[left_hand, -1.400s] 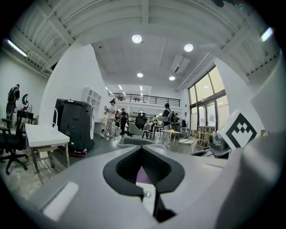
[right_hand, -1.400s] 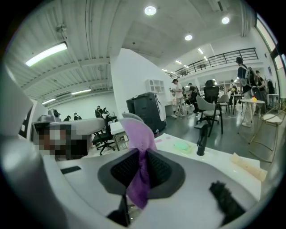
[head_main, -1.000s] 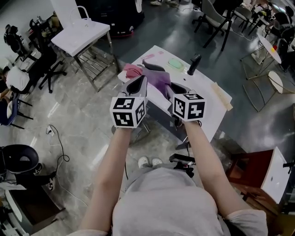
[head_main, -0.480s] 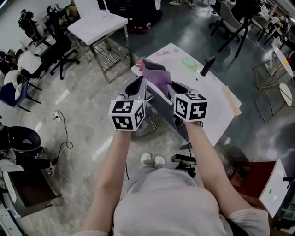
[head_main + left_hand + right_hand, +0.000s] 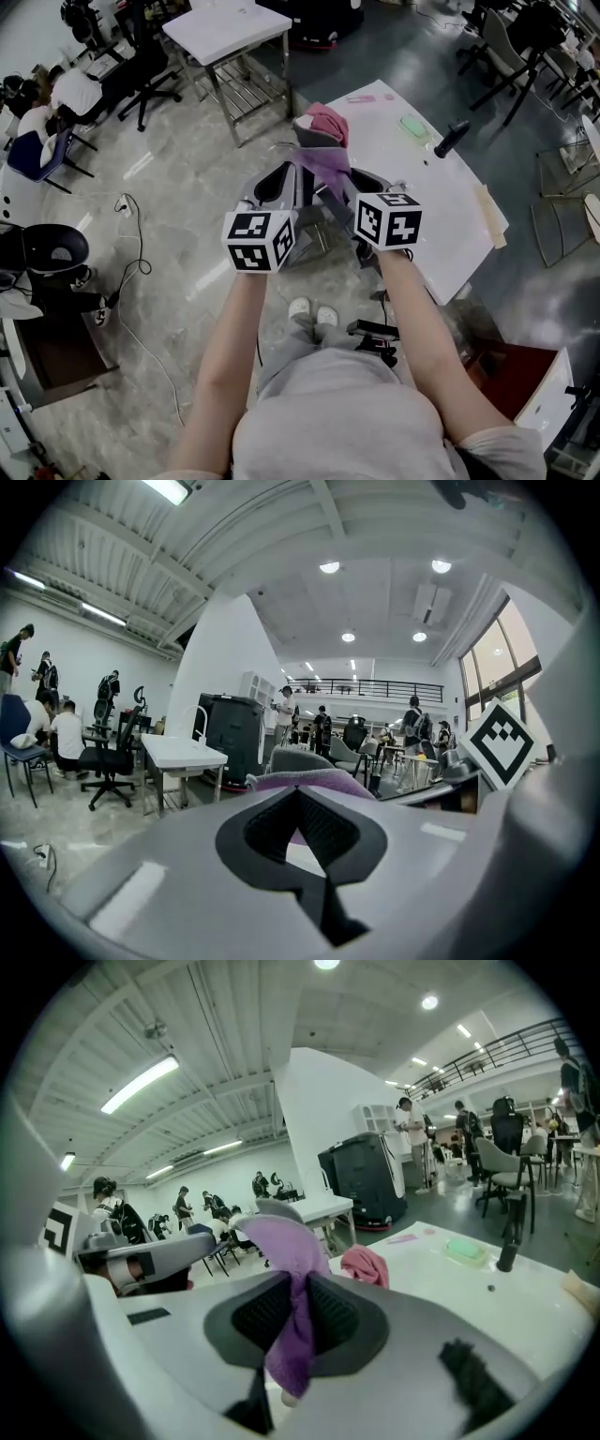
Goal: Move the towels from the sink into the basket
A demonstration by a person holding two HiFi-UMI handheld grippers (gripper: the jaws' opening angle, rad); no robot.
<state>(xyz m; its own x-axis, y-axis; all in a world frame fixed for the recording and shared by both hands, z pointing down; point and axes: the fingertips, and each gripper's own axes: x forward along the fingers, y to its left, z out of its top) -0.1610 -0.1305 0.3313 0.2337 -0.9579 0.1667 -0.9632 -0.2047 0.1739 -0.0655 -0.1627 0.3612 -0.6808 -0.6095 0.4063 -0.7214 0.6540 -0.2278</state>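
Observation:
A purple towel (image 5: 325, 167) hangs stretched between my two grippers, in the air by the left corner of the white table (image 5: 422, 202). My left gripper (image 5: 296, 176) is shut on one end of it; purple cloth (image 5: 309, 782) shows in and beyond the closed pads. My right gripper (image 5: 345, 186) is shut on the other end, and the towel (image 5: 292, 1307) drapes down between its pads. A pink towel (image 5: 329, 122) lies crumpled on the table corner just beyond the grippers, the same pink towel (image 5: 366, 1266) appearing in the right gripper view. I cannot make out a basket.
A black faucet (image 5: 451, 139) and a green soap bar (image 5: 412, 127) stand further back on the table. Another white table (image 5: 230, 28), office chairs and seated people fill the room to the left. A cable (image 5: 131, 253) trails on the floor.
Both grippers, with the purple towel held between them, have shifted left relative to the table, from over its near edge to beside its left corner. The pink towel has stayed on the table.

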